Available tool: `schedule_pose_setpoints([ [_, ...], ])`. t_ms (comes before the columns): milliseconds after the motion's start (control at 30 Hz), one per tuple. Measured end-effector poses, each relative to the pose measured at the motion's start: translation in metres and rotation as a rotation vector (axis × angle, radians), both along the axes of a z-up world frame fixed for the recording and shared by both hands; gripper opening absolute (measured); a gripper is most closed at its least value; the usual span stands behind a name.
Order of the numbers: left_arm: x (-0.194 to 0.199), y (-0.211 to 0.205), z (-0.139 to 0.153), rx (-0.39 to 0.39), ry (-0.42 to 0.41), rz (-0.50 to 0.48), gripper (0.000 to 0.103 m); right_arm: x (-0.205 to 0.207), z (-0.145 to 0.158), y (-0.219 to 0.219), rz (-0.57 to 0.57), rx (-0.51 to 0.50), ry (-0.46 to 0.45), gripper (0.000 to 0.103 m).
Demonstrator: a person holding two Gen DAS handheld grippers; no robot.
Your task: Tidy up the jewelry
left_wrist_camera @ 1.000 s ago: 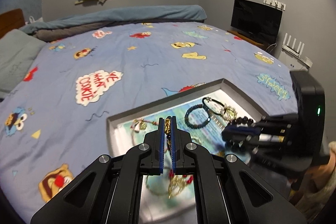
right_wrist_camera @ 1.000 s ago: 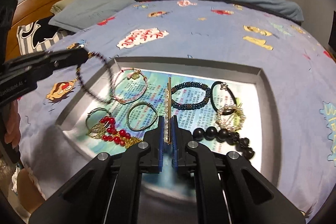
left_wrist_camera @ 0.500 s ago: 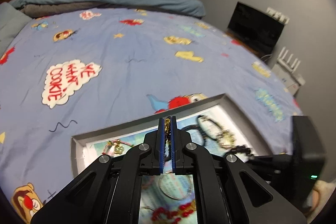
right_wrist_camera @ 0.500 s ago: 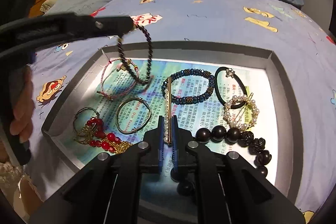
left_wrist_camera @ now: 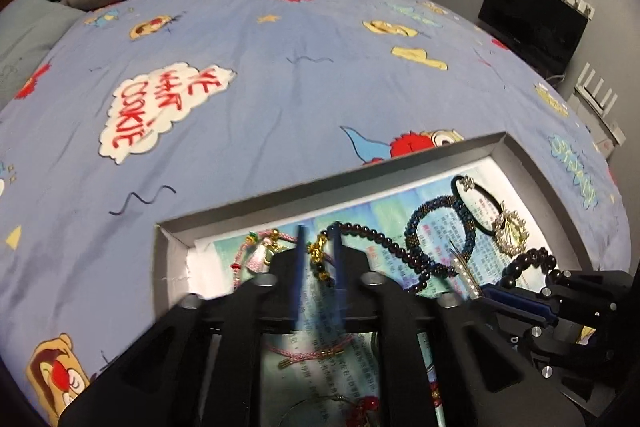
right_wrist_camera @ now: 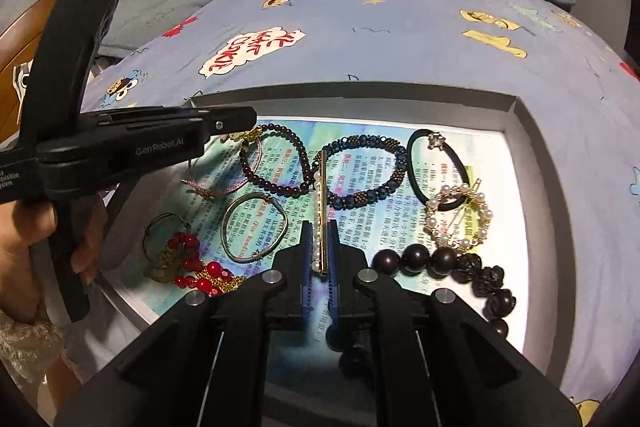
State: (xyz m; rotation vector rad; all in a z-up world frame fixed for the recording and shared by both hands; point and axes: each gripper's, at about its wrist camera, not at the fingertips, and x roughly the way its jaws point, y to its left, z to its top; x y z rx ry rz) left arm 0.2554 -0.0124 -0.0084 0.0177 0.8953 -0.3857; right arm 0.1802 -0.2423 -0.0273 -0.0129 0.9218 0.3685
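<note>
The dark purple bead bracelet (right_wrist_camera: 276, 163) lies in the grey tray (right_wrist_camera: 532, 131) on the bed, its gold clasp end (left_wrist_camera: 318, 251) between the jaws of the left gripper (left_wrist_camera: 319, 261), its loop trailing toward the blue bead bracelet (right_wrist_camera: 366, 171). Those jaws are opening, pads clear of the clasp. The right gripper (right_wrist_camera: 319, 259) holds its jaws closed on the upright pearl bar clip (right_wrist_camera: 321, 211), just beside.

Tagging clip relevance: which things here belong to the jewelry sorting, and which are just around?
Job:
tray
purple bead bracelet, between the opening left gripper jaws
pearl bar clip, in the shut right gripper
blue bracelet
hair tie
pearl ring clip

Around:
bedspread
pillow
TV
</note>
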Motion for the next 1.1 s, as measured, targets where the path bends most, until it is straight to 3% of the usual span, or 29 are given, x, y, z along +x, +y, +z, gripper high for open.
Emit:
schedule_pose_setpoints([
  [67, -0.004, 0.002, 0.006, 0.004, -0.027, 0.009, 0.046, -0.002, 0.002, -0.001, 0.001, 0.005, -0.001, 0.013],
  [167, -0.010, 0.004, 0.015, 0.002, -0.042, 0.014, 0.046, -0.008, 0.007, -0.004, 0.000, 0.011, -0.014, 0.023],
  [367, -0.027, 0.009, 0.029, 0.006, -0.061, 0.022, 0.049, -0.028, 0.020, -0.010, -0.009, 0.027, -0.046, 0.026],
  [500, -0.043, 0.009, 0.036, 0.034, -0.082, 0.022, 0.057, -0.045, 0.029, -0.017, -0.018, 0.038, -0.071, 0.035],
  [667, -0.069, 0.013, 0.047, 0.059, -0.123, 0.026, 0.070, -0.064, 0.043, -0.029, -0.052, 0.024, -0.123, 0.059],
  [1100, -0.136, 0.030, 0.073, 0.082, -0.180, 0.065, 0.091, -0.090, 0.058, -0.060, -0.114, 0.050, -0.156, 0.093],
])
